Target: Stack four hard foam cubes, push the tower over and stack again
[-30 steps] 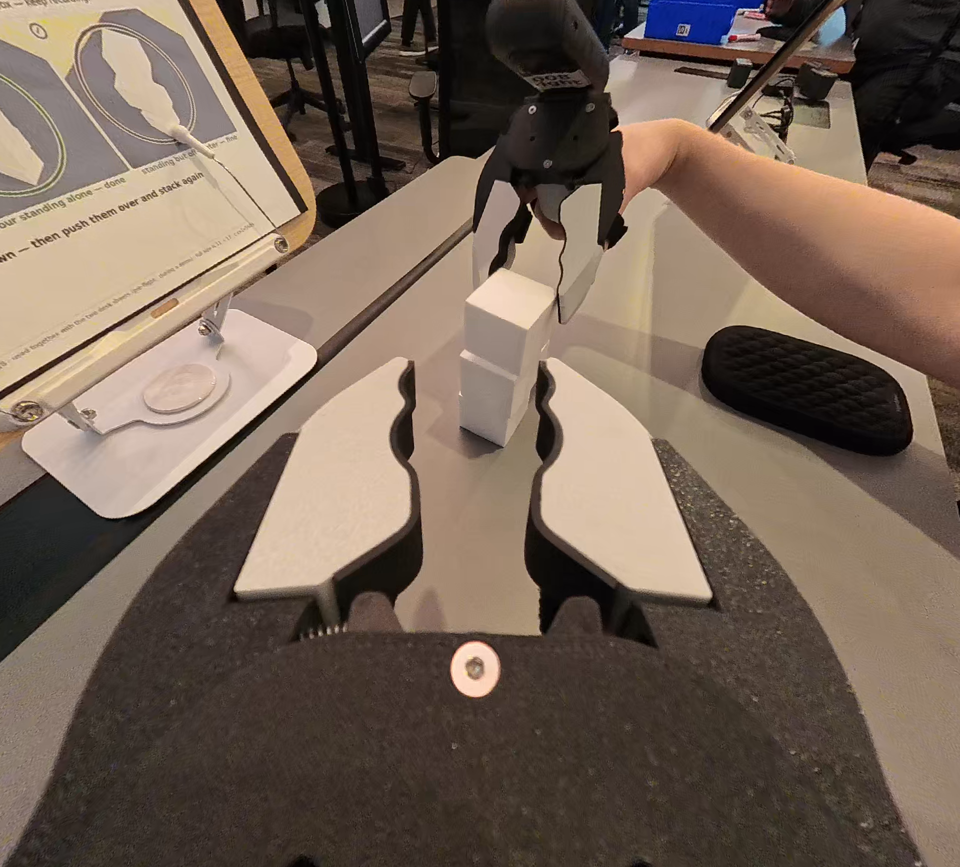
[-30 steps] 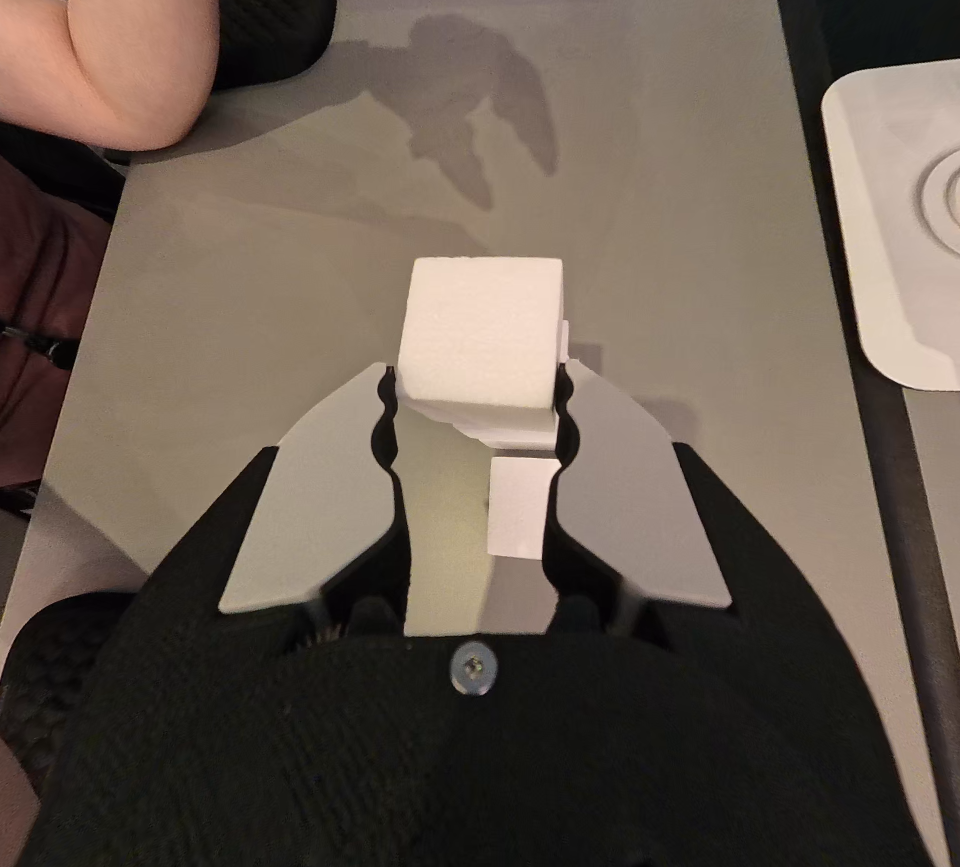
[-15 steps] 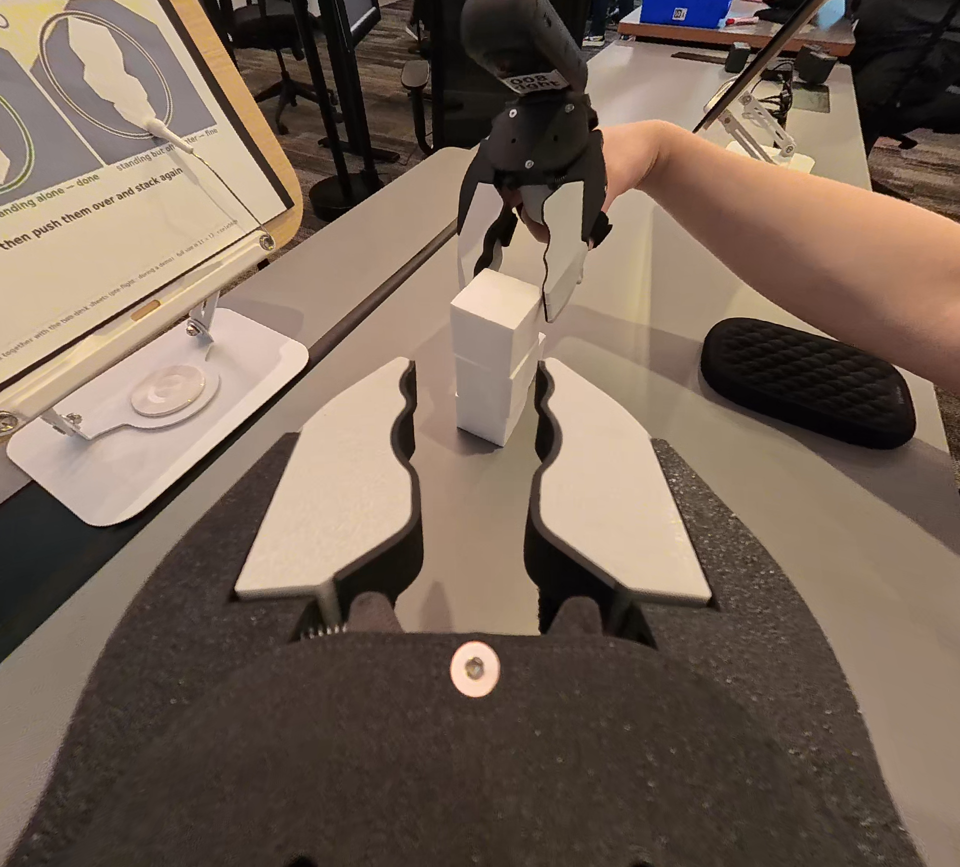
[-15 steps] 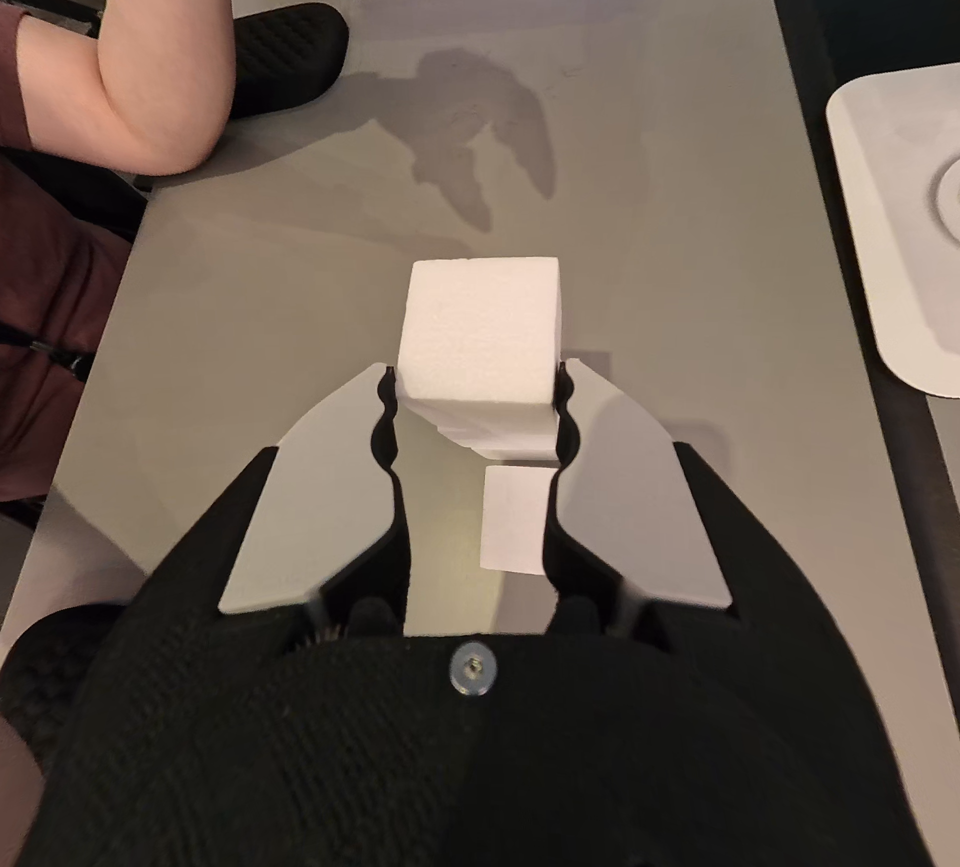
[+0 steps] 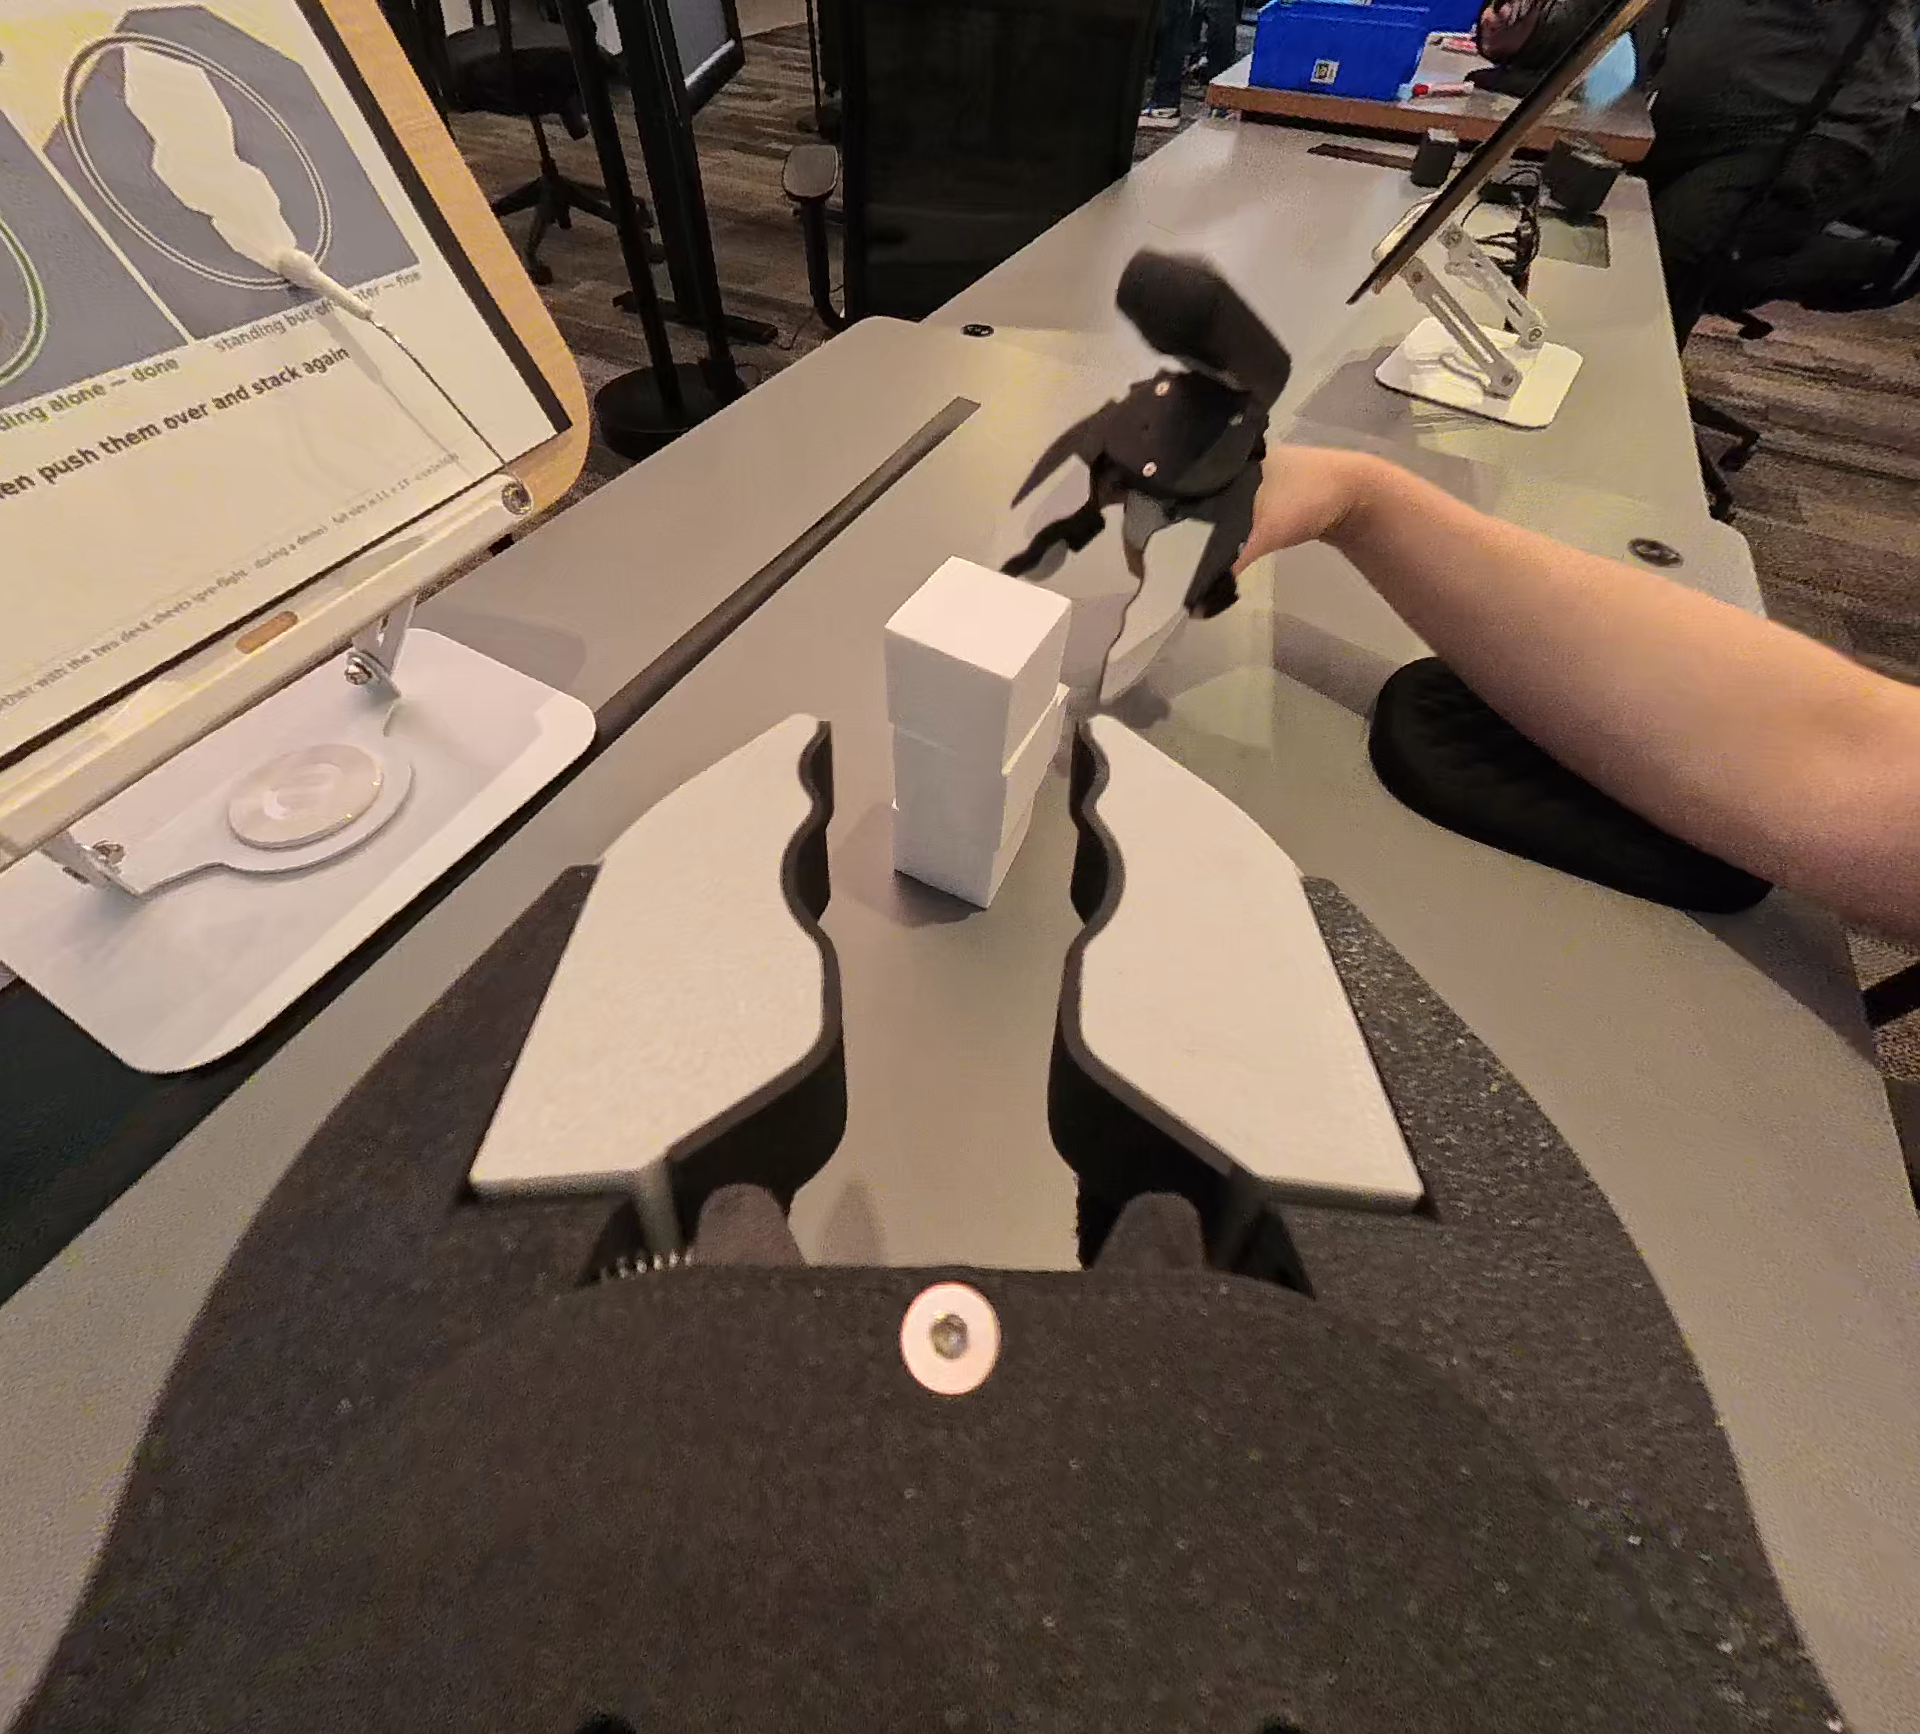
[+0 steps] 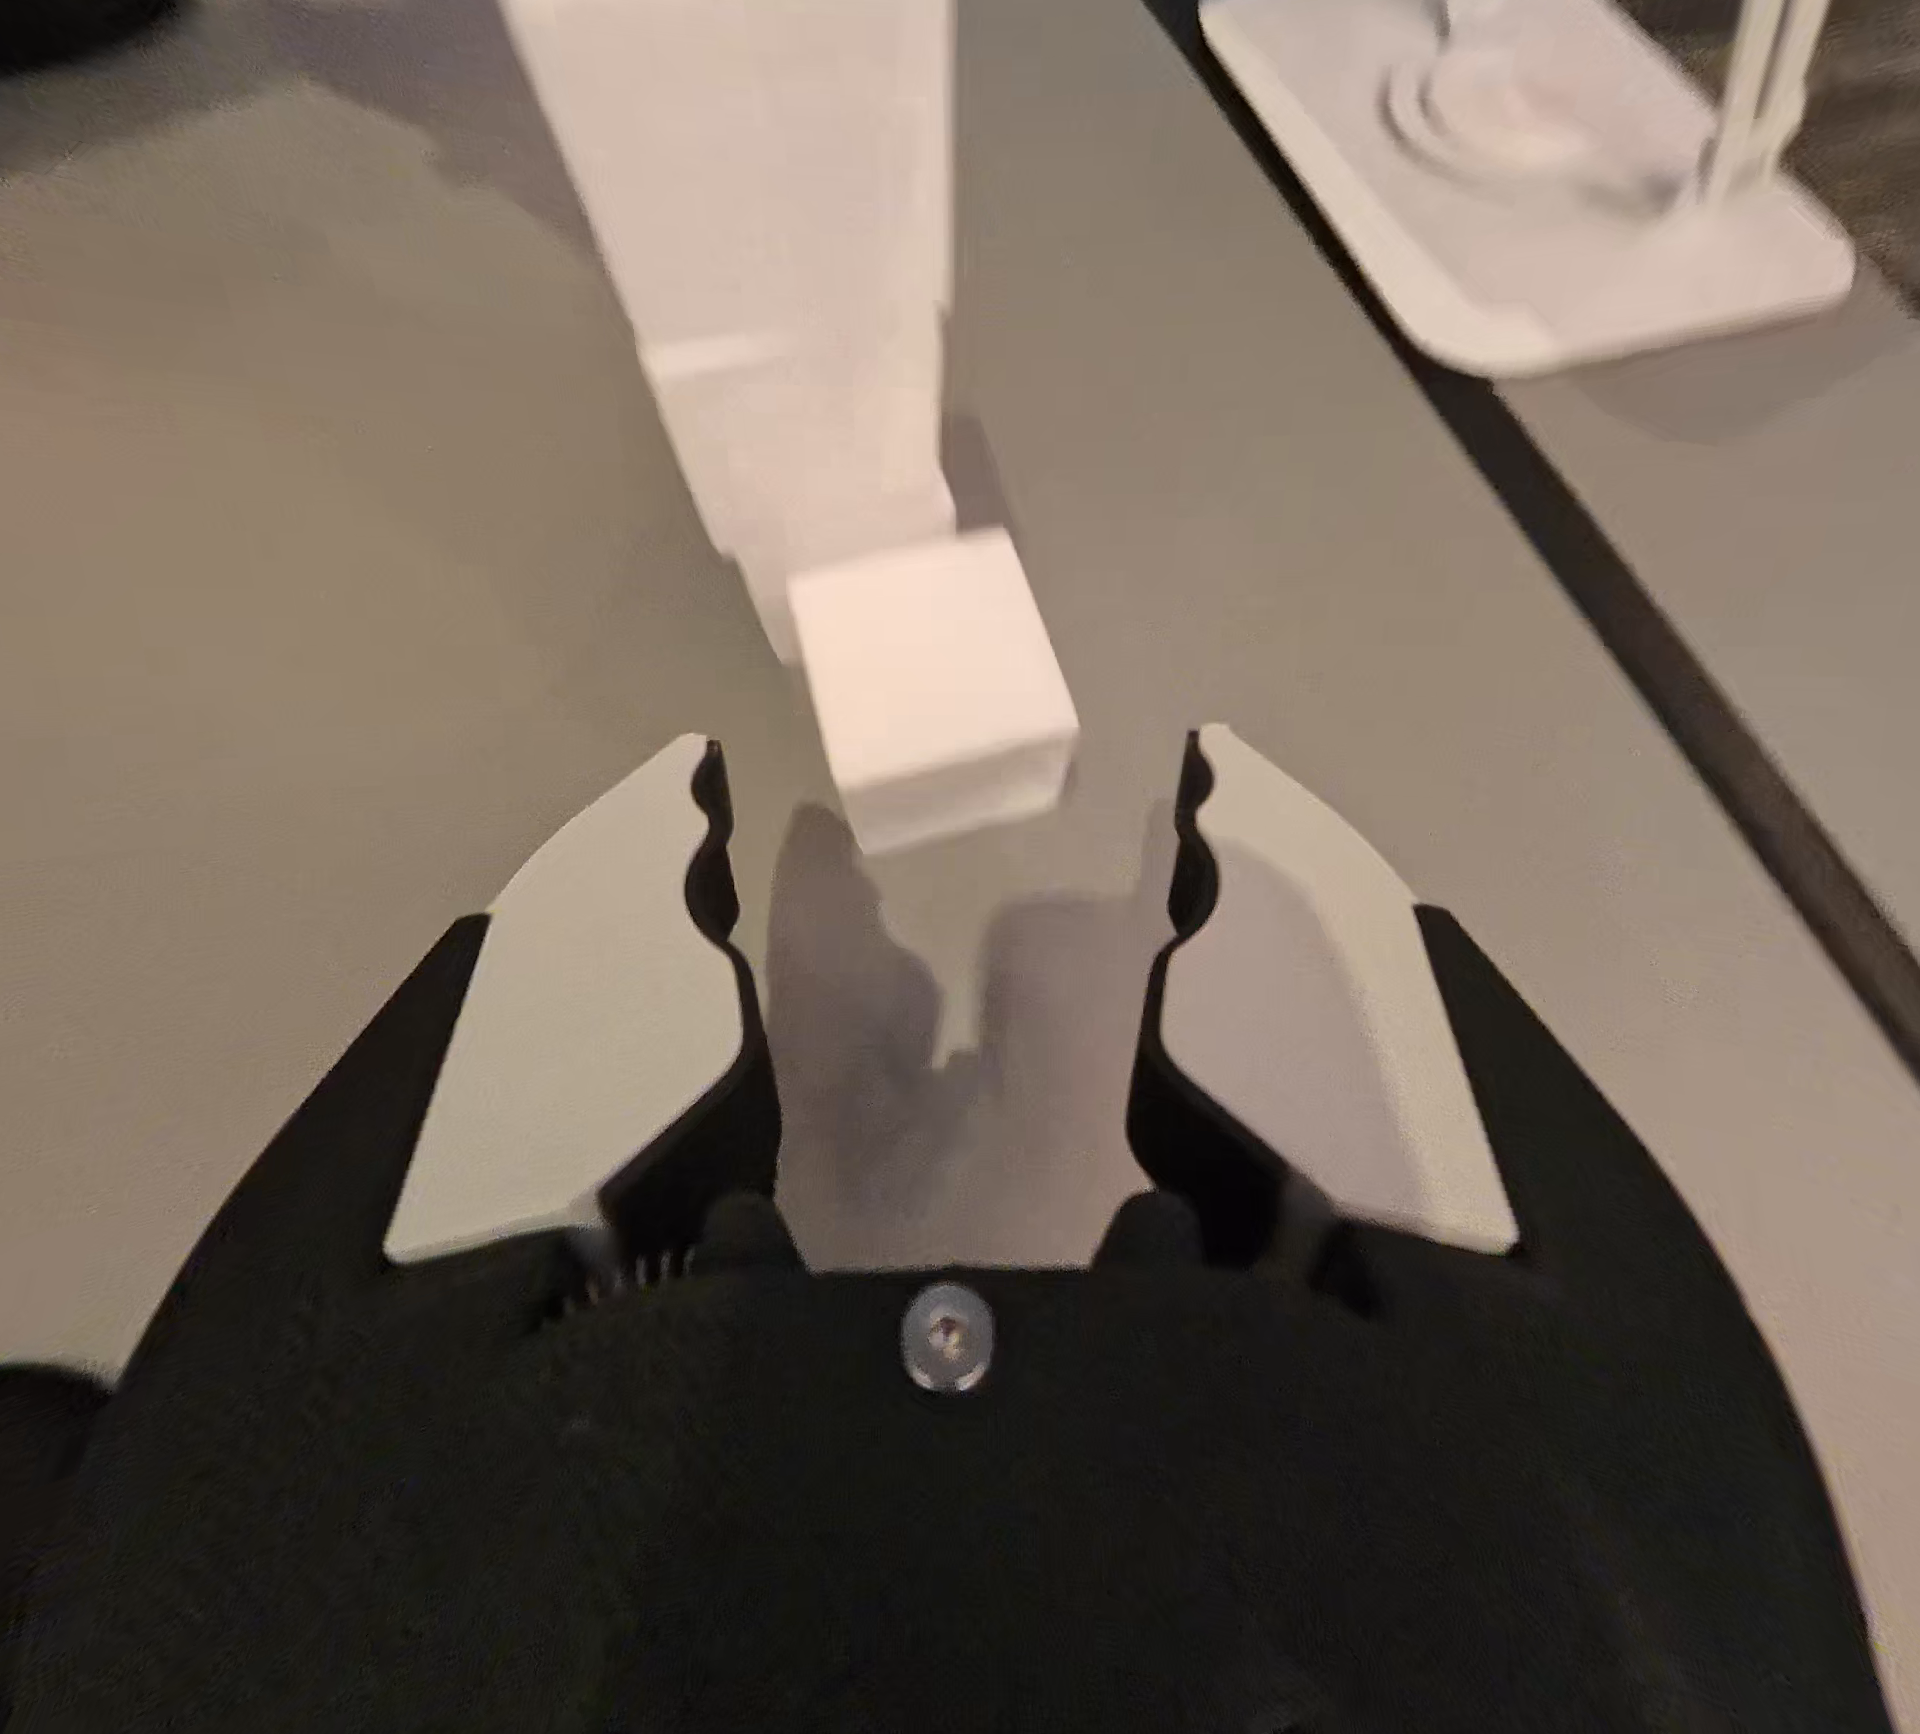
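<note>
A tower of three white foam cubes (image 5: 977, 728) stands on the grey table (image 5: 1455, 1113). In the left wrist view it shows through the gap of my left gripper (image 5: 951, 734), which is open and empty, a little short of it. My right gripper (image 6: 951, 744) is open wide and empty, low over the table. It faces a loose white cube (image 6: 925, 676) that lies at the foot of the tower (image 6: 769, 178). The right wrist view is blurred. In the left wrist view the right gripper (image 5: 1132, 604) is behind and to the right of the tower, and the loose cube is hidden.
An instruction board (image 5: 208, 178) on a white stand base (image 5: 312, 905) is at the left; the base also shows in the right wrist view (image 6: 1507, 178). A dark groove (image 5: 779, 562) runs along the table. A black wrist pad (image 5: 1507, 801) lies under the person's forearm (image 5: 1610, 676). One gripper's finger ends stand about 25 cm off the other's.
My right gripper has left the top of the tower, dropped low beside it and opened wider. The top cube stays on the tower. My left gripper has barely moved.
</note>
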Tool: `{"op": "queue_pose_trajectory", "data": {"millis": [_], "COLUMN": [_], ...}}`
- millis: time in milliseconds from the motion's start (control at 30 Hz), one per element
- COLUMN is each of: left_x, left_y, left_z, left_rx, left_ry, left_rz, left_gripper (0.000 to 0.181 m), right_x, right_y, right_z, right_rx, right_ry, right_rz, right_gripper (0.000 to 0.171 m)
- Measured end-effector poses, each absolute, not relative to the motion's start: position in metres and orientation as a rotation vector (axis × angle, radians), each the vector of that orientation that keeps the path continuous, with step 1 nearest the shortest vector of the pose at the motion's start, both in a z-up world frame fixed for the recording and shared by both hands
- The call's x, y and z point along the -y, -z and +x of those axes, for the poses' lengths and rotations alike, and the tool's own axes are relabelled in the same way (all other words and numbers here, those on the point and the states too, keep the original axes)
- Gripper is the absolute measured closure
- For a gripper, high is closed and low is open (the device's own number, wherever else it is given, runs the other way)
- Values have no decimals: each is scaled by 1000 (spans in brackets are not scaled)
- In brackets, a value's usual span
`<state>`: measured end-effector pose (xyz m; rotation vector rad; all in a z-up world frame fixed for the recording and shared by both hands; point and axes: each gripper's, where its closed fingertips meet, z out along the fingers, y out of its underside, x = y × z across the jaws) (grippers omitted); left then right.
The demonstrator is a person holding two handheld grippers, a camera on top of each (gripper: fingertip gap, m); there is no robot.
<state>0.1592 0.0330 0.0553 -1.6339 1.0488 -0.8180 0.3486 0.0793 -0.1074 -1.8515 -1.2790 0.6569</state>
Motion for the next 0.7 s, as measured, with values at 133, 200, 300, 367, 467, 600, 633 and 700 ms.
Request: {"op": "queue_pose_trajectory", "data": {"millis": [133,200,300,367,467,600,633,700], "left_x": [-32,-32,-32,-33,-34,-35,-35,-35], "left_y": [-49,-46,-43,-41,-41,-52,-55,-59], "left_z": [164,165,167,168,166,163,163,163], "left_rx": [-1081,-1092,-1101,-1103,-1094,-1060,-1051,-1041], "left_ry": [787,762,750,740,740,757,763,778], "left_rz": [-1650,-1654,-1669,-1678,-1685,-1660,-1651,-1641], "left_gripper": [138,137,137,137,137,137,138,138], "right_x": [-82,-83,-84,-83,-82,-85,-82,-69], "right_y": [124,127,139,136,121,24,-11,-69], "right_z": [343,334,330,335,357,373,368,347], "right_rx": [1281,1299,1348,1327,1241,958,885,859], "right_ry": [-673,-687,-676,-685,-673,-717,-766,-824], "right_rz": [-1903,-1889,-1928,-1936,-1923,-1794,-1736,-1626], "right_gripper": [89,91,111,111,111,112,112,112]}}
